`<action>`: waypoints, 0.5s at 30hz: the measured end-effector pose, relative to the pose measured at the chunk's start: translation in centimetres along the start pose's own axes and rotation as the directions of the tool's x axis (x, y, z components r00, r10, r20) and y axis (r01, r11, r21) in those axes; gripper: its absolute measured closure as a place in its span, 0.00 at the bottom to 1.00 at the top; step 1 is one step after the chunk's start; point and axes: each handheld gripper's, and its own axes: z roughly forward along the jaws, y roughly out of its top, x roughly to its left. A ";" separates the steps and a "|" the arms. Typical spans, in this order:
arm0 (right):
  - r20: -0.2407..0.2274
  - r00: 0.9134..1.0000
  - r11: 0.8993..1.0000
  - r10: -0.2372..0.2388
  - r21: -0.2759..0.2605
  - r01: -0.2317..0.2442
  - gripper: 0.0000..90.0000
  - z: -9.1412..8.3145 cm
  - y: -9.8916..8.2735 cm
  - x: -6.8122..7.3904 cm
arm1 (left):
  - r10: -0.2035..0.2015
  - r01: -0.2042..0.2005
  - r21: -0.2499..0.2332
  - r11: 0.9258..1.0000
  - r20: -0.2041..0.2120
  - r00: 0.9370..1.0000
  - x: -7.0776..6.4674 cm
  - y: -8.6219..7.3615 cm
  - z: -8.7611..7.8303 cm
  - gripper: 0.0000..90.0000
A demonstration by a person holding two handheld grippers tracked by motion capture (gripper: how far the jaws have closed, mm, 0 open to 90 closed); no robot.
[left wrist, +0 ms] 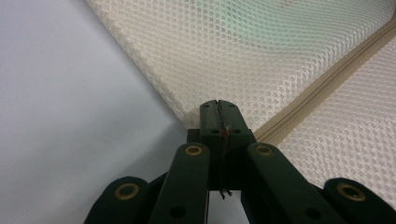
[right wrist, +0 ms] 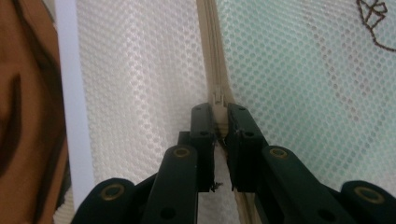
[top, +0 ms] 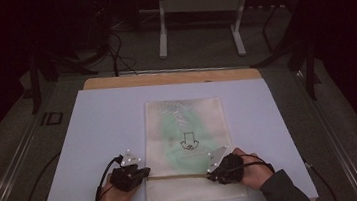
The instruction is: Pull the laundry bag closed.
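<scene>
A: Jaws first. The left gripper (left wrist: 218,108) is fully closed; in the left gripper view its pads meet right at the corner edge of the cream mesh zip-up laundry bag (left wrist: 261,56), where the beige zipper tape (left wrist: 322,84) ends. It seems to be nipping that edge.

B: And the right gripper (right wrist: 219,114)?

A: Closed onto the small cream zipper pull (right wrist: 217,97), with the track running off toward twelve o'clock in the right gripper view. My guess at why: one end is pinned so the bag stays put while the slider gets drawn along.

B: Where does the bag lie?

A: Flat on the pale blue board (top: 103,123), near the person's edge in the high view; the left gripper (top: 144,172) sits at about seven o'clock of the bag (top: 185,130), the right gripper (top: 213,173) at five.

B: What's inside?

A: Something pale green shows through the mesh, with a dark line drawing (top: 188,142) over it. What it is, I can't tell. How much fabric the left pads really hold is hidden by the jaws.
</scene>
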 end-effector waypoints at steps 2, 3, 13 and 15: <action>-0.001 1.000 1.000 -0.003 -0.004 0.003 0.92 -0.1 -0.1 -0.1 | 0.001 -0.001 0.000 1.000 -0.001 1.000 0.0 0.0 0.0 0.99; 0.002 1.000 1.000 0.000 0.004 0.000 0.92 -0.1 -0.1 -0.1 | 0.001 -0.001 0.000 1.000 -0.001 1.000 0.0 0.0 0.0 0.99; 0.007 1.000 1.000 0.020 0.009 -0.020 0.92 -0.6 -1.0 -0.2 | 0.002 -0.002 0.000 1.000 -0.003 1.000 -0.1 0.0 0.0 0.99; 0.009 1.000 1.000 0.020 0.010 -0.020 0.92 -0.7 -1.2 -0.3 | 0.002 -0.002 0.000 1.000 -0.003 1.000 0.0 0.0 0.0 0.99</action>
